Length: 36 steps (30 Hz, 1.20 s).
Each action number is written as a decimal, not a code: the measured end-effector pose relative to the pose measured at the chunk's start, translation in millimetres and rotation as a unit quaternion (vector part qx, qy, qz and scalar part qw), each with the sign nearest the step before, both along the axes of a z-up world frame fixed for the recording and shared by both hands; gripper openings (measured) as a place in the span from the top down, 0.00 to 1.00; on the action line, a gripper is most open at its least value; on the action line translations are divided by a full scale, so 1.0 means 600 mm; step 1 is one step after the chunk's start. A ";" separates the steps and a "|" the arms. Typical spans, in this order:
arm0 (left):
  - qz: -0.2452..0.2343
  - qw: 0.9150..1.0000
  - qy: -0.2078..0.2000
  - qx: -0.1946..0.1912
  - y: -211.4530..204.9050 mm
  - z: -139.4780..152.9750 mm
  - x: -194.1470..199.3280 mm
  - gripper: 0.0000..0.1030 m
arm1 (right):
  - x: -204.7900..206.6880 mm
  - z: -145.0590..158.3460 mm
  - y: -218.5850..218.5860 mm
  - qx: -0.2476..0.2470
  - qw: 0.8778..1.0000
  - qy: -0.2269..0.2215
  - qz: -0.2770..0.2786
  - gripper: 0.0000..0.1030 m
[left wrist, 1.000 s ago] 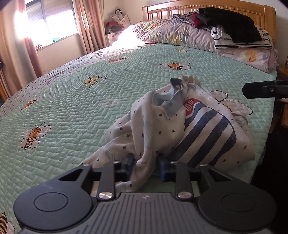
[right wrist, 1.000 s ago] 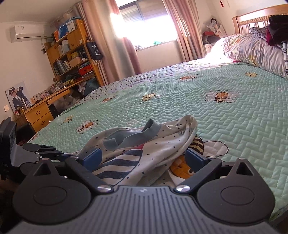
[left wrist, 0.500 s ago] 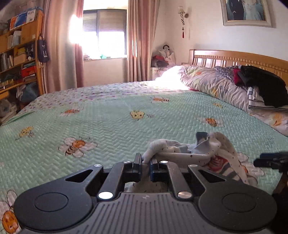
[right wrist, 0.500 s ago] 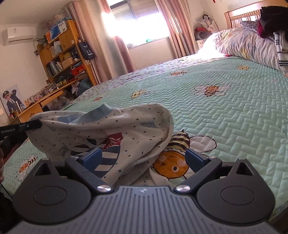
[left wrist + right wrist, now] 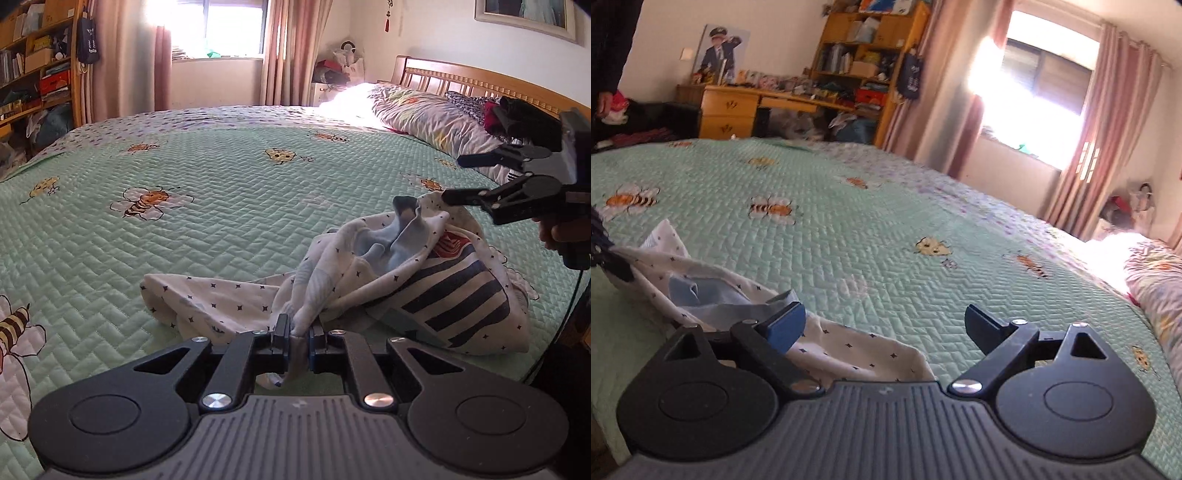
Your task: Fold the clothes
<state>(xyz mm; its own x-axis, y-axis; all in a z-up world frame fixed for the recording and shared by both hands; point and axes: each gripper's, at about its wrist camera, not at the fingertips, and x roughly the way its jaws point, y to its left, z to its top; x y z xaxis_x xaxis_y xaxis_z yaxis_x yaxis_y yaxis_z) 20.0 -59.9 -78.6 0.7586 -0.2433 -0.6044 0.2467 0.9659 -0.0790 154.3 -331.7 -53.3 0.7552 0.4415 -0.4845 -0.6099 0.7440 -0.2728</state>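
The left gripper [image 5: 298, 338] is sitting low over the near edge of the bed, its two fingers drawn in narrow and pinching a gathered fold of the shirt [image 5: 373, 280] between them. The shirt is lying crumpled on the green bedspread [image 5: 221, 221] near that edge, white cloth with small dark stars, a pale blue collar bunching up at its top and a patch of dark blue stripes with a bit of red facing right. One loose part of it is trailing out flat to the left of the pinched fold. Just beyond the heap, at its upper right, the right gripper [image 5: 452, 177] is hovering with its fingers spread wide and nothing between them; the lower finger is lying close to the raised edge of the cloth, though contact cannot be told. A hand [image 5: 554, 232] is gripping its handle at the right edge. In the right wrist view the right gripper [image 5: 886, 328] is showing the same wide gap, with the shirt [image 5: 713, 295] lying under and behind its left finger and bare bedspread [image 5: 886, 240] under the rest. Farther off, bee pictures are dotting the quilt, a flowered pillow [image 5: 424, 114] is resting against the wooden headboard [image 5: 461, 77] with dark clothes [image 5: 524, 118] piled beside it, and curtains [image 5: 284, 51] are hanging beside a bright window [image 5: 221, 26].
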 end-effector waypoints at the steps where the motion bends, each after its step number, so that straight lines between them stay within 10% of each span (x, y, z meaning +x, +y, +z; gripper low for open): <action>1: 0.001 1.000 0.001 -0.001 0.002 0.000 0.001 0.90 | 0.019 -0.008 0.003 -0.014 1.000 0.020 0.008 0.21; 6: 0.005 1.000 0.010 -0.007 0.009 -0.008 0.006 0.89 | 0.083 -0.047 0.005 -0.017 0.993 0.116 0.021 0.37; 10: 0.014 1.000 0.012 -0.013 0.016 -0.011 0.011 0.88 | 0.066 -0.057 0.019 -0.011 0.991 0.134 0.011 0.89; 17: 0.032 0.999 0.021 -0.012 0.019 -0.023 0.021 0.87 | -0.108 -0.043 0.076 -0.146 0.982 -0.117 -0.024 0.90; 24: 0.055 0.996 -0.064 -0.009 0.010 0.050 -0.012 0.89 | -0.213 0.048 0.093 -0.235 0.906 -0.352 -0.026 0.90; 29: 0.077 0.993 -0.089 -0.014 0.027 0.076 -0.045 0.89 | -0.313 0.174 0.085 -0.190 0.842 -0.504 -0.032 0.89; 36: 0.108 0.986 -0.125 -0.022 0.052 0.113 -0.091 0.88 | -0.287 0.138 0.086 -0.232 0.893 -0.385 -0.021 0.90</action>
